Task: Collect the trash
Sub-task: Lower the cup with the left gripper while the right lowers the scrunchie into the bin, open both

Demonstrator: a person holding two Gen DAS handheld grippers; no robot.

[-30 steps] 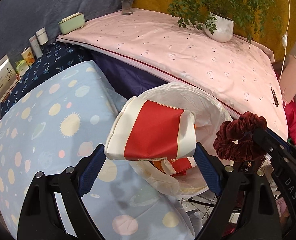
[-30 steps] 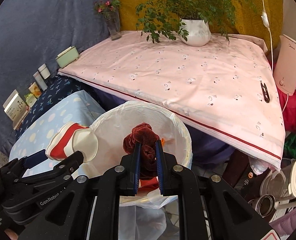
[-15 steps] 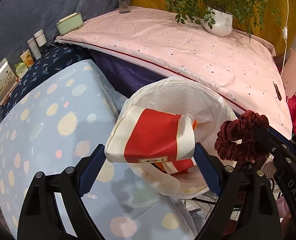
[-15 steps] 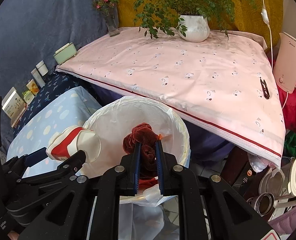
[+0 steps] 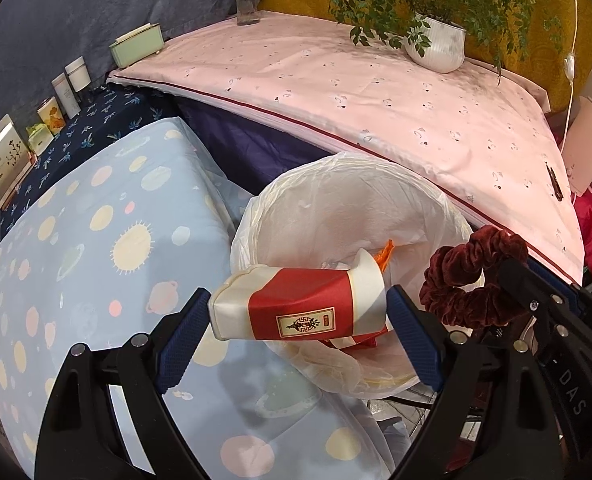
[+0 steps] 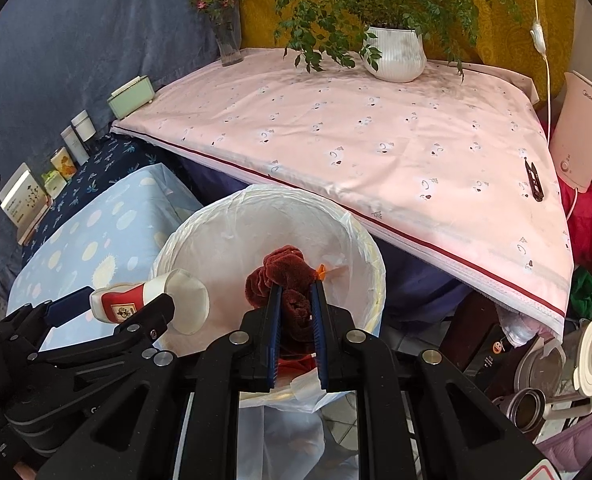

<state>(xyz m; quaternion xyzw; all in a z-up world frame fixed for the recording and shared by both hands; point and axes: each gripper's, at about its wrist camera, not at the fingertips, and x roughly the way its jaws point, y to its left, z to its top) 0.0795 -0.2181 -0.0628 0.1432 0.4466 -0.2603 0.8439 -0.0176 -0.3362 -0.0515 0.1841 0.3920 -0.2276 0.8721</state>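
Left wrist view, nearest: the left gripper (image 5: 300, 316) holds a red-and-white paper cup (image 5: 302, 306) lengthwise, jaws spread wide with a pad pressed on each end, at the near rim of the lined trash bin (image 5: 436, 216). Right wrist view: the right gripper (image 6: 296, 312) has narrow jaws clamped on a dark red scrunchie (image 6: 286, 280), poised over the bin's opening. Inside lie red and orange scraps (image 5: 384, 254). Beyond stand the blue planet-print cover (image 5: 96, 240), then the pink cloth (image 5: 356, 92) with a potted plant (image 5: 436, 44). Judgement: carry the cup further over the opening before parting the jaws, lest it fall on the rim; the scrunchie may cling to the pads.
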